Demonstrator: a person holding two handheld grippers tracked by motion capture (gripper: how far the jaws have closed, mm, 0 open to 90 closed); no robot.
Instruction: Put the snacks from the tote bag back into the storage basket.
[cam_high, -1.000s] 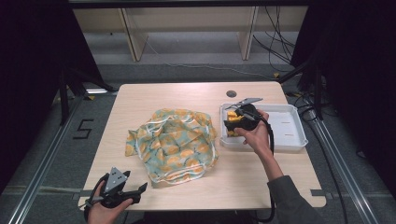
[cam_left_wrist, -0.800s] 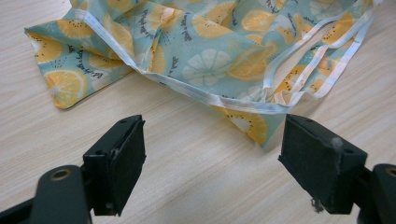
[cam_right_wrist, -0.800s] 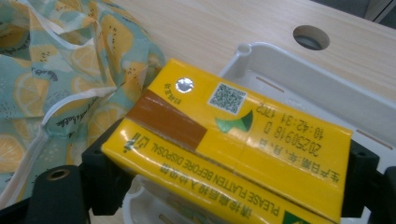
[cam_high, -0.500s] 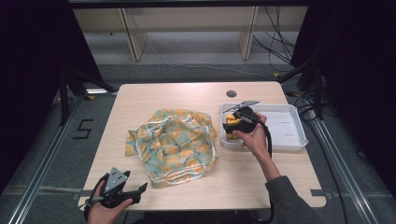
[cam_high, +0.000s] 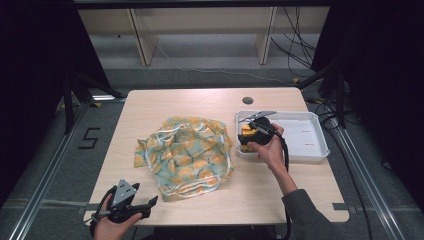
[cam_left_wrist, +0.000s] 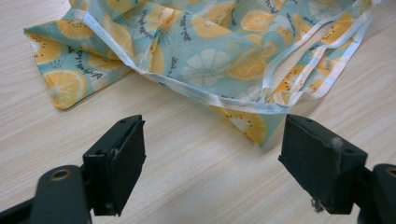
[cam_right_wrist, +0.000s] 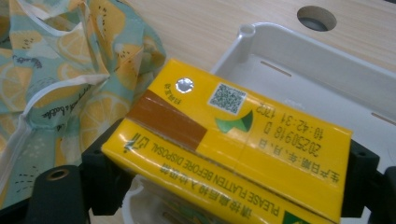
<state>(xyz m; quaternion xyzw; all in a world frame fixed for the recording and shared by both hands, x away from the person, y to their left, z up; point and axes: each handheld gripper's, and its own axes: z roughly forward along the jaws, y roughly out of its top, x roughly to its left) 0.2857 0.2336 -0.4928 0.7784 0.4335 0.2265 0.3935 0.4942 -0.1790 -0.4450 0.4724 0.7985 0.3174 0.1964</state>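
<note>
A crumpled fabric bag printed with lemon slices lies mid-table; its white-trimmed edge lies just beyond my left gripper. My left gripper rests near the table's front left edge, open, with bare wood between its jaws. My right gripper hovers over the left end of the white tray, shut on a yellow drink carton that spans both jaws. The carton shows as a yellow patch under the hand. The bag lies close to the left of the carton.
A round cable hole sits in the tabletop behind the tray, also the hole beyond the tray corner. The tray's right part is bare. Dark floor rails run along both table sides, and shelving legs stand behind.
The right gripper with the carton has dropped slightly and shifted left over the tray's left end. The left gripper has stayed put.
</note>
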